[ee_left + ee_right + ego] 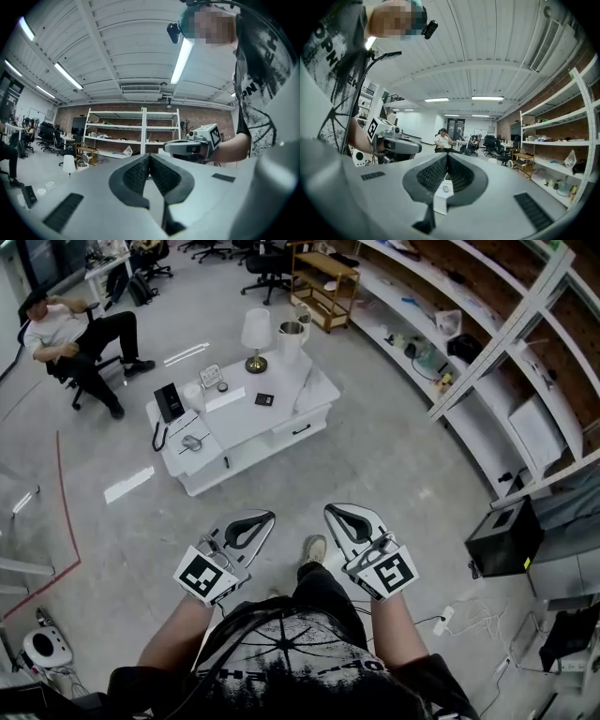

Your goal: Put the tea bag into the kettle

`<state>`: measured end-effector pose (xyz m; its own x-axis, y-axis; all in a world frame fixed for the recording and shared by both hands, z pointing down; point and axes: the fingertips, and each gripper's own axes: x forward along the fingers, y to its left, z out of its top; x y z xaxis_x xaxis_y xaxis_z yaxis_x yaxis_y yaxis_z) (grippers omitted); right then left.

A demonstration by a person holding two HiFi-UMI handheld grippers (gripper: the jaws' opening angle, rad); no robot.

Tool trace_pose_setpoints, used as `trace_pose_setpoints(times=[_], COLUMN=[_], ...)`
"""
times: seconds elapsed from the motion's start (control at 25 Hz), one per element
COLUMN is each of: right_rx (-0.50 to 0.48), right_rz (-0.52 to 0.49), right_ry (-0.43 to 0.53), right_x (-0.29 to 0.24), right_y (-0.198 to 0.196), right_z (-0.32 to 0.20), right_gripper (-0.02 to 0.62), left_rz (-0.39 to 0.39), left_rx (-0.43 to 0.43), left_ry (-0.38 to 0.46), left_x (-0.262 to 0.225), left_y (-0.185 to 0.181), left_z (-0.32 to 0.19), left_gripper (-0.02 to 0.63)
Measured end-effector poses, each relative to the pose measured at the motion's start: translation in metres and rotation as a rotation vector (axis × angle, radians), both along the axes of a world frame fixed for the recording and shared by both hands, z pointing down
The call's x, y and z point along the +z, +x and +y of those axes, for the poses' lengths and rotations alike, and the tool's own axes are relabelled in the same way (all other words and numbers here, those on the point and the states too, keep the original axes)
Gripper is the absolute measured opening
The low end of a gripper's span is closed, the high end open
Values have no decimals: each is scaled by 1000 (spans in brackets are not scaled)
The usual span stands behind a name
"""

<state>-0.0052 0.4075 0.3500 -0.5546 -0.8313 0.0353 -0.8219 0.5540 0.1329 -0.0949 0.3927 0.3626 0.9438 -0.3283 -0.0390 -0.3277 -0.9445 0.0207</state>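
Grey shop floor is taking up most of the head view, with a low white surface (246, 420) sitting well ahead of the person. The kettle (292, 334) is standing at the surface's far corner, just beside a lamp (255, 334). A small dark square thing (264, 399) is lying nearer the middle, and honestly I can't tell if that's the tea bag. The left tool (269, 515) and right tool (329, 509) are both hanging over the floor, well short of the surface.

Left gripper view: the left tool (149, 156) is showing its jaws pressing together with nothing between them, the right tool (187, 146) floating just beside, shelving behind.

Right gripper view: the right tool (446, 155) is doing the same, jaws meeting and empty. The left tool (396, 145) is sitting off to the side, and a seated person (442, 139) is lounging in the background.
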Motion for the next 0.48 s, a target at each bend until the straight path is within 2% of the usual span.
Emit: trace_pose_setpoints(times=[0.28,0.48], right_rx=[-37,-90], right_rz=[-19,-42], right_ry=[41,31], right_x=[-9,-6], right_y=[13,25], right_z=[-39,-84], right_gripper=[9,9], left_rz=[-13,-22], left_rx=[-12,-64], left_ry=[2,-5], left_x=[4,6], left_y=[21,34], left_z=[-34,-75], left_gripper=[6,6])
